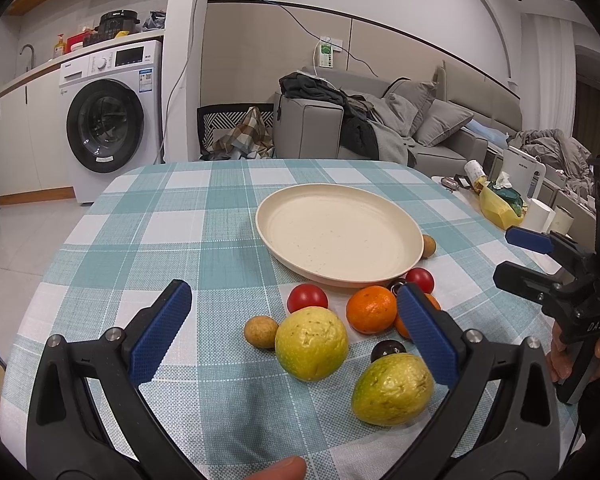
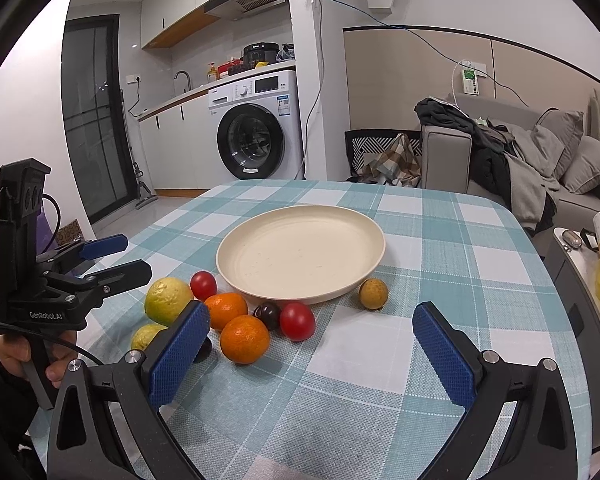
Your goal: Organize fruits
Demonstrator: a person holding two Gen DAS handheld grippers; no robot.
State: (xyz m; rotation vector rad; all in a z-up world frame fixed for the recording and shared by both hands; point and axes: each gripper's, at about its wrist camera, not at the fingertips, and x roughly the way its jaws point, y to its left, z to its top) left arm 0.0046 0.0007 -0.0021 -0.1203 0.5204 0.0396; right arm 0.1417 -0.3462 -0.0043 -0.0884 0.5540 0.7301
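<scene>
left claw [image 1: 296, 332]: spread wide, grasping nothing, low in the frame, framing a yellow-green fruit [image 1: 311, 344] at lower centre; likely lined up for a first pick.
right claw [image 2: 310, 344]: also spread and empty, hovering over bare cloth at the bottom of its view; probably waiting its turn.
fruits: bunched at lower centre, just short of the plate — second yellow-green fruit [image 1: 392, 389], oranges [image 2: 245, 338], tomatoes [image 2: 297, 321], dark plums [image 2: 267, 314], small brown fruit [image 2: 373, 293] off to the right.
plate [image 1: 380, 278]: mid-frame, bare, apparently the place meant for the fruit.
surface: tablecloth [image 1: 160, 240], teal and white check, flat.
room: washing machine [image 1: 112, 120] upper left, grey sofa [image 1: 440, 128] upper right.
</scene>
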